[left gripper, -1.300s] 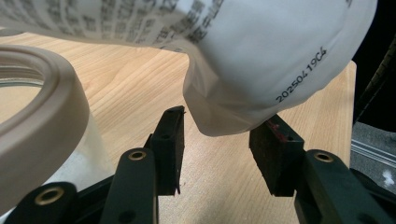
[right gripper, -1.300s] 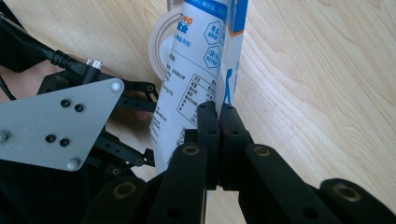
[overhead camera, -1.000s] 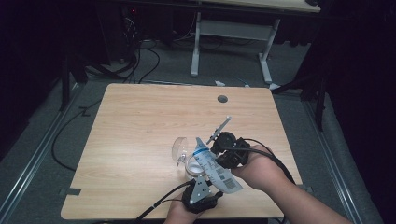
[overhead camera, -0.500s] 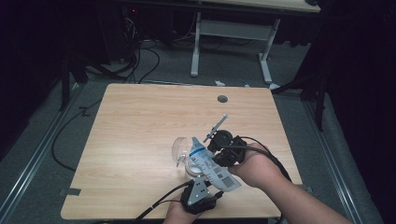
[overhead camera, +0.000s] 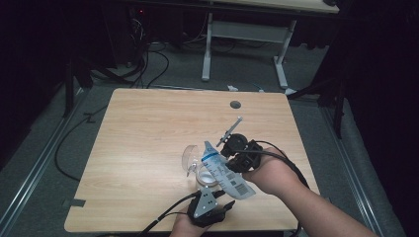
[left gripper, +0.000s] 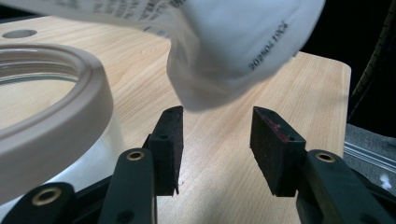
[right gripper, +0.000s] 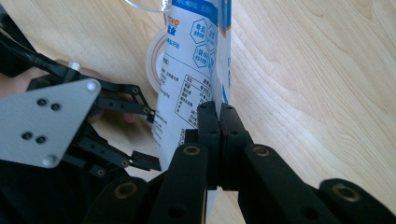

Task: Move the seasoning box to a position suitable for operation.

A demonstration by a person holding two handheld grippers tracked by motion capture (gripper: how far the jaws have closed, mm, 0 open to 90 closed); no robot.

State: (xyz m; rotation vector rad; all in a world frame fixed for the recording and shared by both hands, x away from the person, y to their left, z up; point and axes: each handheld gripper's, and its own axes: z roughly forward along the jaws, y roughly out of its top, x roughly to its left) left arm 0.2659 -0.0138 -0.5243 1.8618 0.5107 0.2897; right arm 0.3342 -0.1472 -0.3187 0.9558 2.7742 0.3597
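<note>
Jaws of the left gripper (left gripper: 217, 149) stand apart and bare just below the pouch (overhead camera: 225, 171), a limp white-and-blue printed plastic bag with a barcode, which the right gripper (right gripper: 219, 116) clamps by its thin edge above a clear round jar (overhead camera: 197, 165) with a beige rim, on the pale wood-grain table (overhead camera: 148, 128).

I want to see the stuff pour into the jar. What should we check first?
1. Right claw pinched shut on the bag: ok.
2. Bag above the jar: ok.
3. Jar lid off: ok, rim bare.
4. Left claw open, holding nothing: ok.
5. Jar steadied by a claw: not ok.
6. Bag's end cut open: cannot tell.
</note>
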